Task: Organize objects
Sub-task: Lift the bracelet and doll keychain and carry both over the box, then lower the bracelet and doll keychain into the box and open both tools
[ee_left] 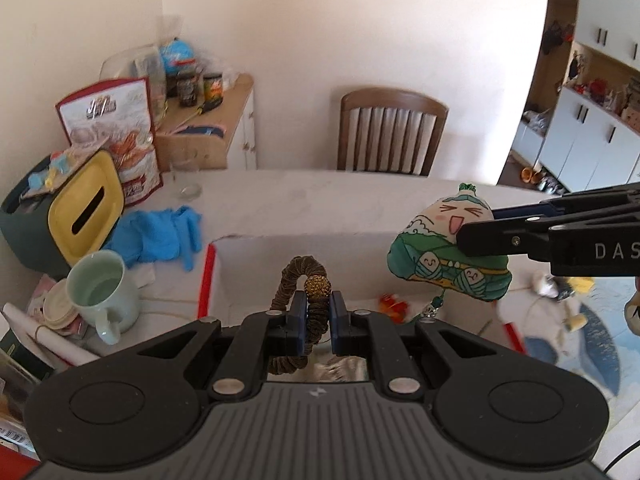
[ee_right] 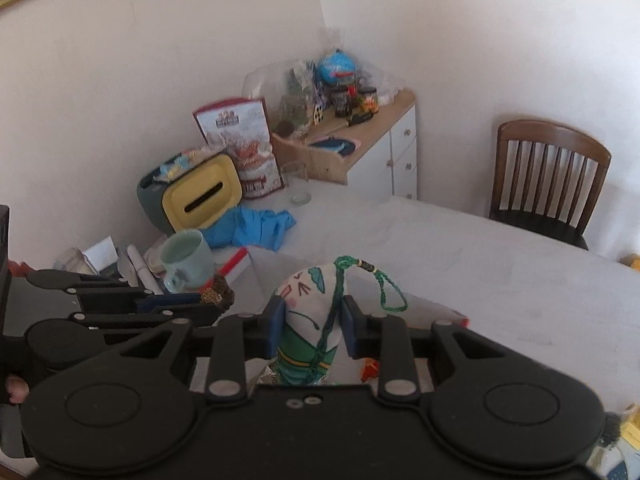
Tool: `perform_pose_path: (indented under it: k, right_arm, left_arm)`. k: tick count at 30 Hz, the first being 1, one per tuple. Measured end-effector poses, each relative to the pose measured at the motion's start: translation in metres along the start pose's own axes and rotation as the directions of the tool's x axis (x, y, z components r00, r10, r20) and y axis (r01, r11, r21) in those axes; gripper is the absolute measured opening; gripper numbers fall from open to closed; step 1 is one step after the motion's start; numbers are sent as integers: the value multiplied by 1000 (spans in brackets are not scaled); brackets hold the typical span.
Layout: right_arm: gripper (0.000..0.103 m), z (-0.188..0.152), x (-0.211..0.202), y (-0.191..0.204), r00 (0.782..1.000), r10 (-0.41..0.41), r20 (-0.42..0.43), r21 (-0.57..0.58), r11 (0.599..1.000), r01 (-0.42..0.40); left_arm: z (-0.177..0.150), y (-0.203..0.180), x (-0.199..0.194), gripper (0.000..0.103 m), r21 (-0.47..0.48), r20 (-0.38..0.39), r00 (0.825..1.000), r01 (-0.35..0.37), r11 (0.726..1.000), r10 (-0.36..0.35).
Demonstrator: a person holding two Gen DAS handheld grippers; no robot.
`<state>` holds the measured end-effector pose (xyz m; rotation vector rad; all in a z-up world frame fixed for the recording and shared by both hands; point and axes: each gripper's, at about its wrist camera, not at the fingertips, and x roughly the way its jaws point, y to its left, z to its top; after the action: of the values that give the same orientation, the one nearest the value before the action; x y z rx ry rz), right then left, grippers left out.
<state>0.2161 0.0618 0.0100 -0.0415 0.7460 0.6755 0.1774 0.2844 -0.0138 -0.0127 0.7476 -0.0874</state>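
Hair tie, partly hidden, pinched by left fingers; right fingers clamp plush charm.

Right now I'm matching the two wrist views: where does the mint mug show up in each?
Left wrist: mug at lower left, in front of the yellow tissue box.
Right wrist: mug left of centre, again in front of the tissue box.
Shared landmark: the blue gloves lie beside the mug in both.
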Motion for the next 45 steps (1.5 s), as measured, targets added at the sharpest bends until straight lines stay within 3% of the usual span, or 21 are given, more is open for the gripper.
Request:
perform_pose_path:
  k: [10, 23, 35, 38, 45]
  right_arm:
    - [29, -19, 62, -5, 991, -48, -125, -8, 999, 47]
    - [30, -37, 109, -10, 969, -90, -230, -17, 996, 89]
    - [36, -39, 114, -13, 962, -105, -251, -15, 994, 104]
    - [42, -38, 111, -13, 962, -98, -255, -14, 995, 98]
    - [50, -37, 94, -13, 968, -72, -240, 8, 997, 76]
  left_arm:
    - [-19, 6, 56, 11, 50, -118, 993, -6, 999, 12]
    - [-30, -2, 103, 11, 125, -239, 970, -9, 992, 39]
    - [-30, -2, 118, 11, 131, -293, 954, -28, 991, 66]
    - [-29, 0, 119, 11, 124, -305, 950, -32, 992, 69]
    - [-29, 3, 112, 11, 92, -289, 955, -39, 995, 64]
